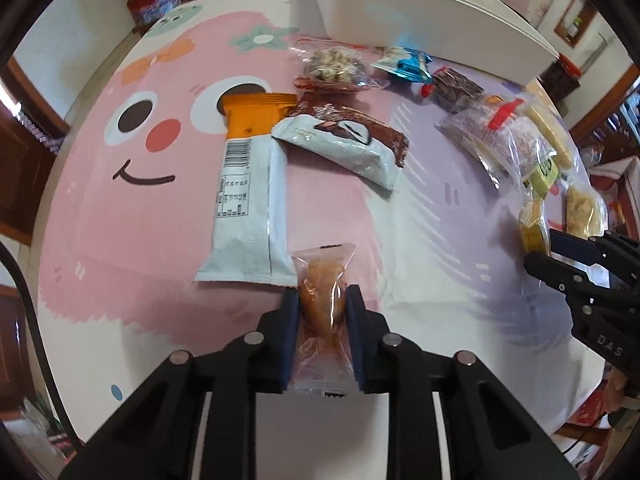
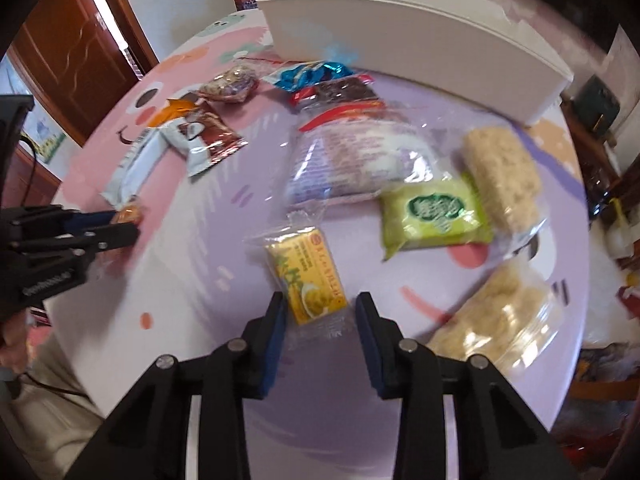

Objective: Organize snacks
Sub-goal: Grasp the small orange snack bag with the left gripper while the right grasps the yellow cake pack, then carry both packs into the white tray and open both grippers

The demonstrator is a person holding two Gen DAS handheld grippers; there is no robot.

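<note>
My left gripper (image 1: 322, 298) is shut on a small clear-wrapped golden cake (image 1: 322, 300), just in front of a long white and orange packet (image 1: 250, 192). The same cake shows between its fingers in the right wrist view (image 2: 129, 213). My right gripper (image 2: 320, 308) is open, with its fingers on either side of a yellow wrapped snack (image 2: 306, 282) lying on the table. The right gripper also shows at the right edge of the left wrist view (image 1: 540, 250). A white bin (image 2: 404, 32) stands at the back of the table.
More snacks lie scattered: a brown and white packet (image 1: 348, 140), a nut bag (image 1: 334, 68), a blue packet (image 2: 310, 74), a large clear bag (image 2: 352, 156), a green packet (image 2: 434, 210), rice crackers (image 2: 502, 172) (image 2: 496, 312). The round table has a pink cartoon cloth (image 1: 120, 140).
</note>
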